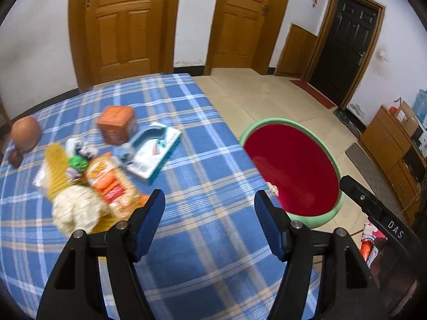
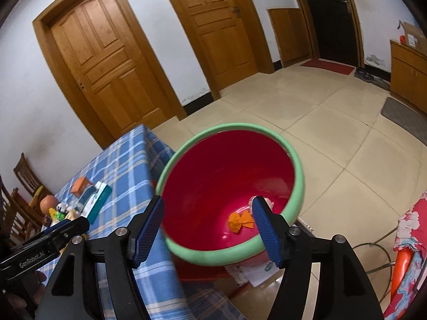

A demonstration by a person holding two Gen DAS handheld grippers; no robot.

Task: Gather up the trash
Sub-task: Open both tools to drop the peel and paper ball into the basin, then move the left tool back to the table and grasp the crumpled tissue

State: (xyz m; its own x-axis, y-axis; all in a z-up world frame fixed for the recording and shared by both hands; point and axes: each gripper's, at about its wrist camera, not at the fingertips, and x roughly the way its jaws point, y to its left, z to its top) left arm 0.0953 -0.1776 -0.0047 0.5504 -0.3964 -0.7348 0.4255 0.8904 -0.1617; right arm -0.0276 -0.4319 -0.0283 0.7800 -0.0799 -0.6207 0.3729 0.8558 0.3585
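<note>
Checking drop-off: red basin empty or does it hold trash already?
Not empty. The red basin holds an orange crumpled scrap near its bottom, plus a pale scrap partly hidden behind the right gripper.

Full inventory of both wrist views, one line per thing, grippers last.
tablecloth: 1, blue plaid, covers table
basin: 1, red inside, green rim, beside table
orange scrap: 1, orange, in basin
white scrap: 1, white, in basin
tin: 1, orange, on table
card package: 1, teal-white, beside tin
wrappers: pile, yellow, orange, green, table left
round pot: 1, brown, far left
doors: 2 wooden, 1 dark, back wall
left gripper: open, empty
right gripper: open, empty
</note>
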